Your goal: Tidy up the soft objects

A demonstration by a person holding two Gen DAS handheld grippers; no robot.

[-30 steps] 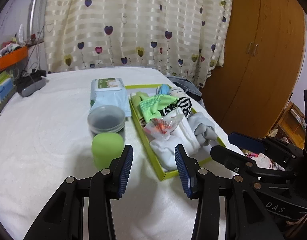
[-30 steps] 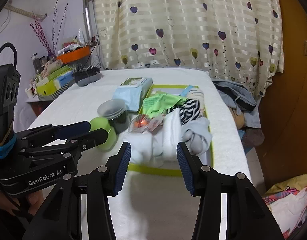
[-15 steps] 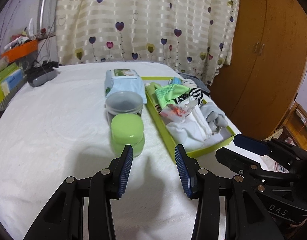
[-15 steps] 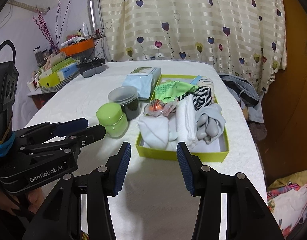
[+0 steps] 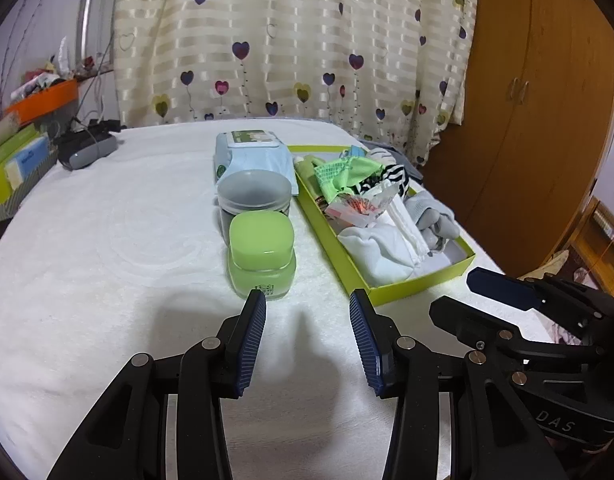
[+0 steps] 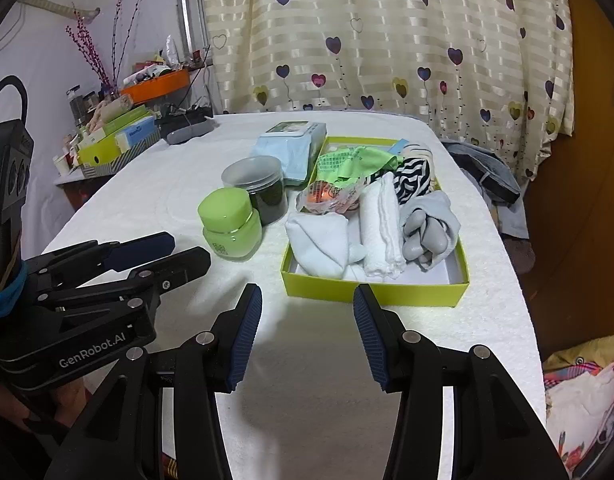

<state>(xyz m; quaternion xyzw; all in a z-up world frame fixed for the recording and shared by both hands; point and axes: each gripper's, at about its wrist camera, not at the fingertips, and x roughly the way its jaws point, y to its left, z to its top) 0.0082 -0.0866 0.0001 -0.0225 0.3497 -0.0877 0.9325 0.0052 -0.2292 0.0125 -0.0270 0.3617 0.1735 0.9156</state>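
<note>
Right wrist view — both tongs point(image 6: 307, 300) spread, empty; pouch point(image 6: 327, 194) label unreadable.

The dark jar with a translucent grey lid point(image 5: 254, 194) is half hidden behind the lime-green square-lidded jar point(image 5: 262, 254). The print on the pale blue wipes packet point(image 6: 291, 145) is too small to read. The lime-green cardboard box point(image 6: 371, 294) holds heaped soft cloths that cover most of its floor.

My left gripper point(image 5: 307, 320) and right gripper point(image 6: 307, 316) were matt black plastic with ribbed blue pads point(image 5: 251, 340). The table cover point(image 5: 107, 260) was white, nubbly cloth. The green jar point(image 5: 262, 256) looked glossy, its lid smooth; the yellow-green box point(image 6: 371, 292) looked like matt card.
</note>
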